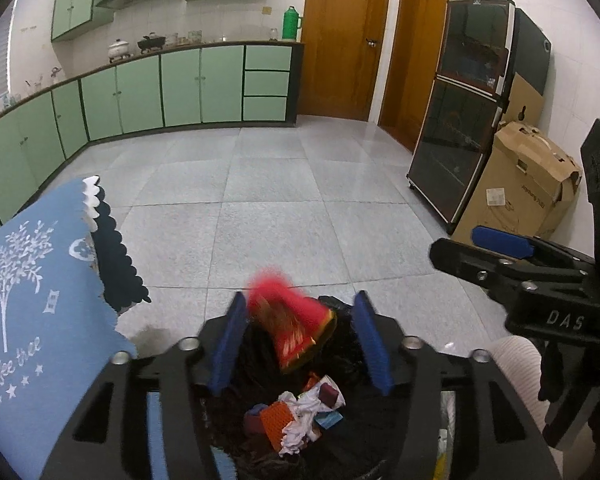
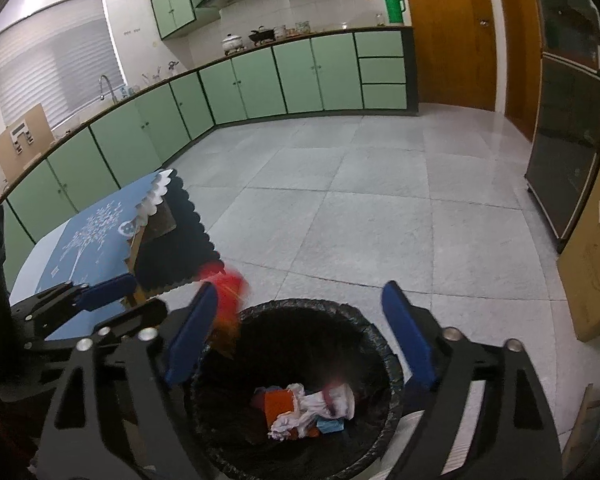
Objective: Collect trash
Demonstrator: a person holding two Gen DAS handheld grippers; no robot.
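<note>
A red and gold wrapper (image 1: 294, 328) is blurred in mid-air between the fingers of my open left gripper (image 1: 300, 344), just above the trash bin (image 1: 340, 452). It also shows in the right wrist view (image 2: 228, 300) as a red blur at the bin's left rim. The bin (image 2: 376, 344) has a black liner and holds crumpled white paper (image 2: 300, 412) and orange and blue scraps. My right gripper (image 2: 300, 336) is open and empty over the bin. It also shows in the left wrist view (image 1: 480, 248) at the right.
A table with a blue tree-print cloth (image 1: 24, 304) stands left of the bin, also in the right wrist view (image 2: 88, 240). A black glass cabinet (image 1: 464, 120) and a cardboard box (image 1: 520, 184) stand at the right. Green kitchen cabinets (image 1: 140, 100) line the far wall.
</note>
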